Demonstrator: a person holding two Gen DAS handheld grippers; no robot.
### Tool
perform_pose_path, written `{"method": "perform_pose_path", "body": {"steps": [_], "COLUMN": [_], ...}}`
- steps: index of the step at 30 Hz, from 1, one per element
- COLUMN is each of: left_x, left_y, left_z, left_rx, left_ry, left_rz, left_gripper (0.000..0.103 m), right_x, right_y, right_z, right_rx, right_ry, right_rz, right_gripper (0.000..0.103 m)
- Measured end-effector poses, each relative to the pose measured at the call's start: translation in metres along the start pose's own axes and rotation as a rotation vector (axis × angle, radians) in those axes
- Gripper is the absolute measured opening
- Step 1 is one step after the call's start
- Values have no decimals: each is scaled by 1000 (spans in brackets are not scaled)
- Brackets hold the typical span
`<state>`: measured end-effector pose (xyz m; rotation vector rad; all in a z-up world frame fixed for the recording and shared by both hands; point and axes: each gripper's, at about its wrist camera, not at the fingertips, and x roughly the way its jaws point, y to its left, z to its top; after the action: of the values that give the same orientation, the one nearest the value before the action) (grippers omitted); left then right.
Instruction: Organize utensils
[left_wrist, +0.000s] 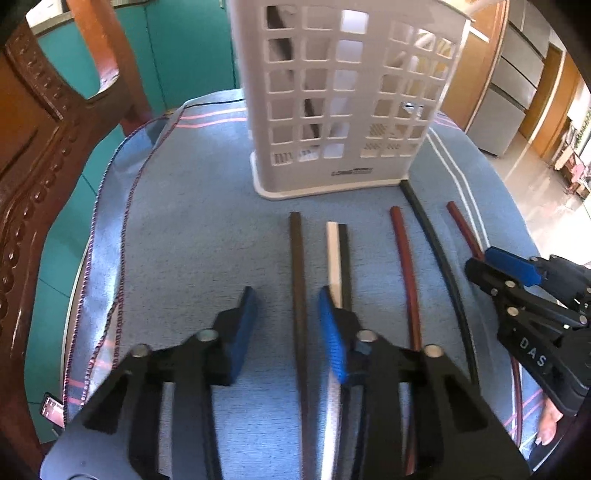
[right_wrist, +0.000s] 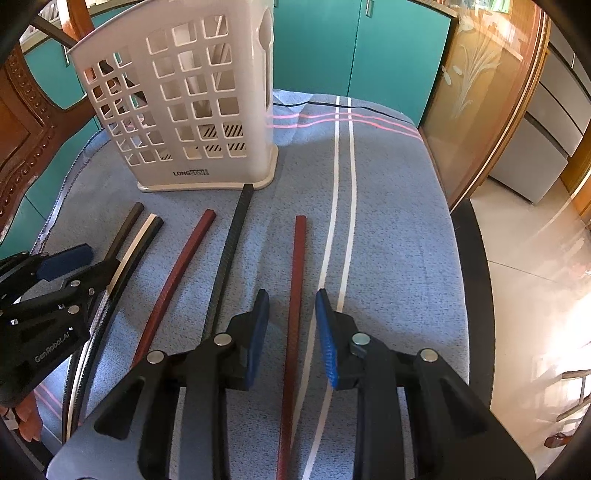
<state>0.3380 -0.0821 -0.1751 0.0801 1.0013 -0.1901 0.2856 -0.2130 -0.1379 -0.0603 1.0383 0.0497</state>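
1. Right wrist view: the tall white plastic holder with square holes (right_wrist: 192, 107) stands far back on the blue cloth counter (right_wrist: 399, 229).
2. The long dark red chopstick (right_wrist: 295, 295) lies pointing at the holder, between the released right tongs (right_wrist: 291, 332).
3. The left tongs (left_wrist: 288, 328) are opening around a black chopstick (left_wrist: 297, 280).

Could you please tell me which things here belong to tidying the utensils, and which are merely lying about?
Belong: chopsticks, six, dark, white and red, lying on the cloth; white holder standing behind them.

Lying about: blue cloth, wooden chair, green cabinets.
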Motion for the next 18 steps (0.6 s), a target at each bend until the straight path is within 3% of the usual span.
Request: {"method": "perform_pose_path", "body": {"steps": [1,2,4,10,18], "left_x": [-1,-1,-1,-19,-126], "left_y": [-1,0,3,16,30], "left_z": [0,1,2,0,-7], "left_rx": [0,-7,-37,-95,-113], "left_ry": [0,1,4,-56,-260], "left_rz": [-4,-7,-23,-83,-193], "left_gripper": [16,12,7,7,7], "right_x": [0,-1,-2,-12,-109], "right_y": [0,-1,0,-1,-35], "right_z": [0,0,-1,1,-2], "right_rx": [-1,-2,-7,8,118], "right_ry": [0,0,0,-36,-249], "right_rz": [5,21,47,99,254], "right_gripper": [24,15,7,6,6]}}
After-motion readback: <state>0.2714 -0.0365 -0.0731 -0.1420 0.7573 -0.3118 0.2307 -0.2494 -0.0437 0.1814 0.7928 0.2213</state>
